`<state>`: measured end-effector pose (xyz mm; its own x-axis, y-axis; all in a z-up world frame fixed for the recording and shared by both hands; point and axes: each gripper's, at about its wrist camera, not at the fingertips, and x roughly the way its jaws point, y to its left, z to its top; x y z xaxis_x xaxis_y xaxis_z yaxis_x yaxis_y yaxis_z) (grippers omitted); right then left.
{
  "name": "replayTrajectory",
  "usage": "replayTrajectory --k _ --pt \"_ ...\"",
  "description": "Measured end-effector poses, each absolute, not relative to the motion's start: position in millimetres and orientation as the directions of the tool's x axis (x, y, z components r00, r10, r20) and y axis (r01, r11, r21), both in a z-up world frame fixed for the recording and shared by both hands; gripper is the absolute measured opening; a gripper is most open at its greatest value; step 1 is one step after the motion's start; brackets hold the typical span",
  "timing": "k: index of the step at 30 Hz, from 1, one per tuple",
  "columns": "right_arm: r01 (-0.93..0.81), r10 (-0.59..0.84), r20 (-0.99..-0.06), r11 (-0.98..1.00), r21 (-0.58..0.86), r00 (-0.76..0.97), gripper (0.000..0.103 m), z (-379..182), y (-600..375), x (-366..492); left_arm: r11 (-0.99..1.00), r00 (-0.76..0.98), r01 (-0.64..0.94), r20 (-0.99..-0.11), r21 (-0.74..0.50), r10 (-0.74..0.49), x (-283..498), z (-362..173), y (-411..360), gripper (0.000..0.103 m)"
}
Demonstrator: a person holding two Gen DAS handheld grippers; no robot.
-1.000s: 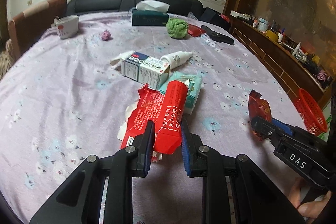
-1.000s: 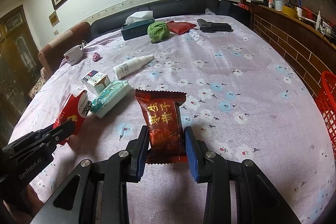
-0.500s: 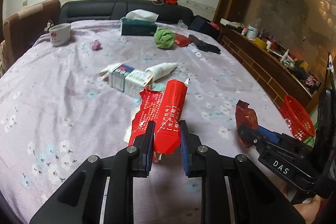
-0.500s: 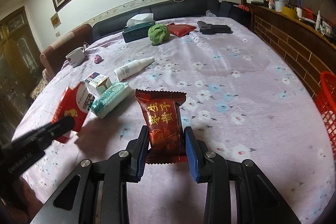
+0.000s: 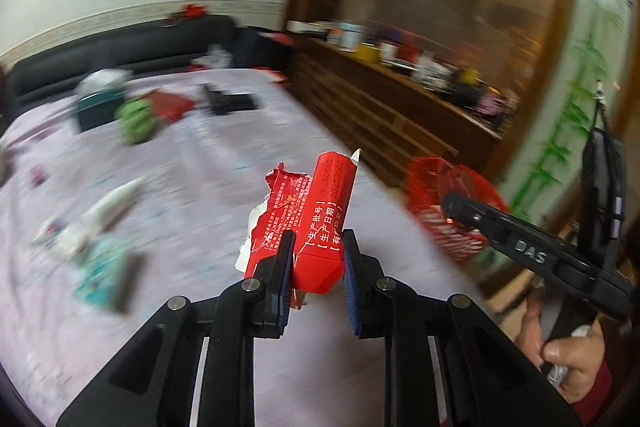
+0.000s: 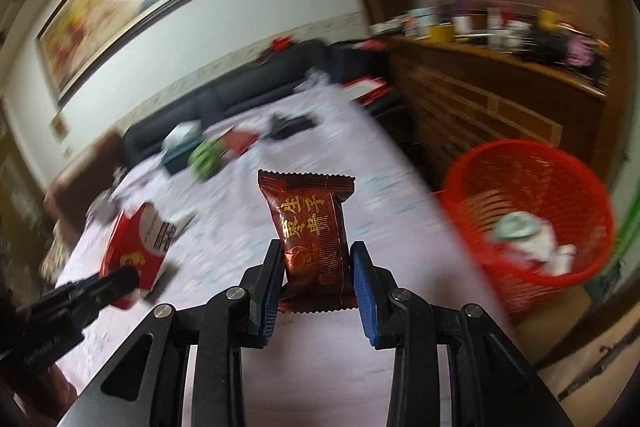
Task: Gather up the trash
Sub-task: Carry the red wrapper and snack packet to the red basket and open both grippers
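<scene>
My left gripper point(image 5: 316, 259) is shut on a torn red carton point(image 5: 316, 215), lifted off the purple flowered bedspread point(image 5: 208, 179). In the right wrist view the same carton point(image 6: 136, 247) shows at the lower left, held by the left gripper's dark finger. My right gripper point(image 6: 316, 267) is shut on a dark red snack packet point(image 6: 312, 227) with gold characters, held upright. A red mesh basket point(image 6: 532, 219) stands off the bed's right edge with crumpled white and green trash inside; it also shows in the left wrist view as the basket point(image 5: 448, 195), partly behind the right gripper's arm.
On the bedspread lie a white bottle point(image 5: 116, 199), a teal packet point(image 5: 104, 267), a green ball point(image 5: 136, 119), a tissue box point(image 5: 96, 103), a red pouch point(image 5: 172, 103) and a black object point(image 5: 228, 101). A wooden sideboard point(image 6: 480, 99) runs along the right. A hand point(image 5: 568, 351) holds the right gripper.
Both grippers have lifted and swung to the right with their items still held. The red basket has come much closer and larger in both views; the background is motion-blurred.
</scene>
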<state>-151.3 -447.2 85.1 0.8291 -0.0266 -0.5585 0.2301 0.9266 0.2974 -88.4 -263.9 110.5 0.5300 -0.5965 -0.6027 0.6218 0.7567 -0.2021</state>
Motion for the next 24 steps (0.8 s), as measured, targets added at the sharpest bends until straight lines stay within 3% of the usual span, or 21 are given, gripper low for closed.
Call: replayTrajectory --k 8,14,15,16,17,20,24 --pt "0.413 -0.170 -0.560 0.845 0.341 0.811 0.036 96.6 -571.4 -189.4 0.603 0.359 0.761 -0.620 -0.238 -0.698 -87.3 114.0 -409.5 0.021" --pt "0.465 -0.188 -0.575 0.799 0.383 0.796 0.037 94.1 -628.9 -194.5 0.566 0.296 0.780 -0.641 -0.266 -0.708 -77.6 99.8 -480.1 0.023" --pt "0.468 -0.184 -0.578 0.792 0.392 0.795 0.038 91.9 -636.8 -191.4 0.571 0.290 0.777 -0.654 -0.266 -0.698 -74.2 95.4 -487.1 0.035" --pt "0.468 -0.177 -0.583 0.790 0.397 0.793 0.038 89.3 -642.7 -187.5 0.582 0.287 0.767 -0.666 -0.271 -0.688 -72.5 92.2 -489.9 0.056" --pt "0.472 -0.173 -0.593 0.787 0.397 0.787 0.039 86.2 -648.5 -183.8 0.591 0.285 0.754 -0.667 -0.287 -0.688 -69.0 88.1 -489.0 0.062" --pt "0.468 -0.146 -0.597 0.772 0.430 0.788 0.055 77.4 -661.4 -179.5 0.596 0.279 0.738 -0.662 -0.315 -0.695 -66.4 84.3 -476.7 0.062" --pt "0.478 -0.169 -0.588 0.770 0.423 0.791 0.055 75.5 -659.8 -184.0 0.634 0.331 0.720 -0.663 -0.283 -0.671 -67.3 90.4 -447.3 0.062"
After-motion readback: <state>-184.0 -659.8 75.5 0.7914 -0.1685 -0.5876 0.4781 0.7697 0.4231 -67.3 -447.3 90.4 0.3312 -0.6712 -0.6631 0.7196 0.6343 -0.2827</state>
